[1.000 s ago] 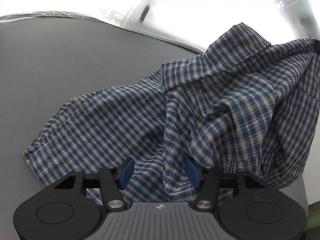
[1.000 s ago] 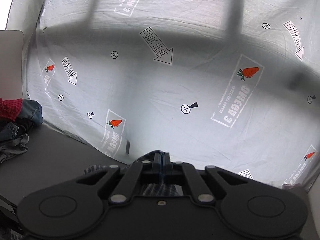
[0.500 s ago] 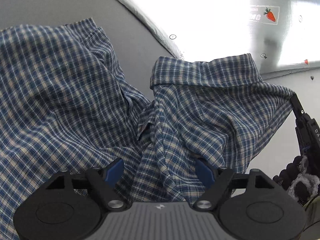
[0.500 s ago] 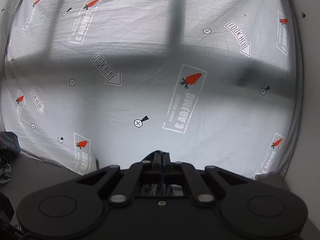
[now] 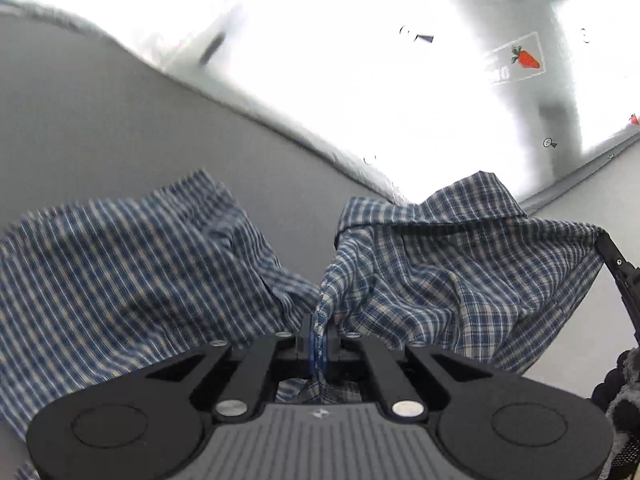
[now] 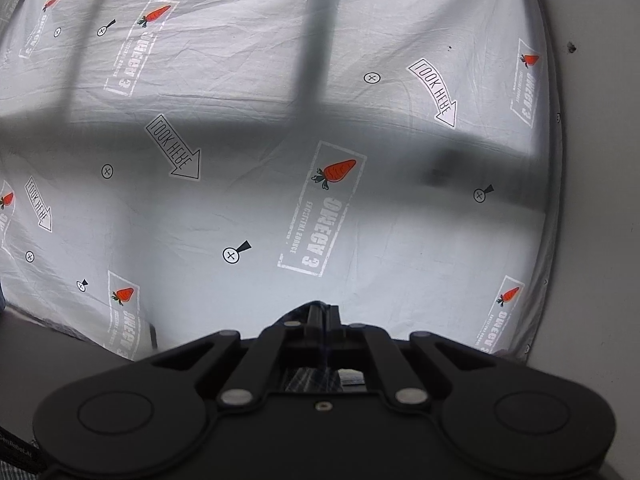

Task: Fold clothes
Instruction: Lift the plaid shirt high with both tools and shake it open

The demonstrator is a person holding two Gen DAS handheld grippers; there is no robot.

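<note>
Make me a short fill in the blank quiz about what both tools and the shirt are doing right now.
1. The left tool is shut on a fold of the blue and white ____ cotton shirt.
2. The right tool is ____ on that shirt's edge.
3. The white printed backdrop sheet shows orange ____.

Missing words: checked; shut; carrots
</note>
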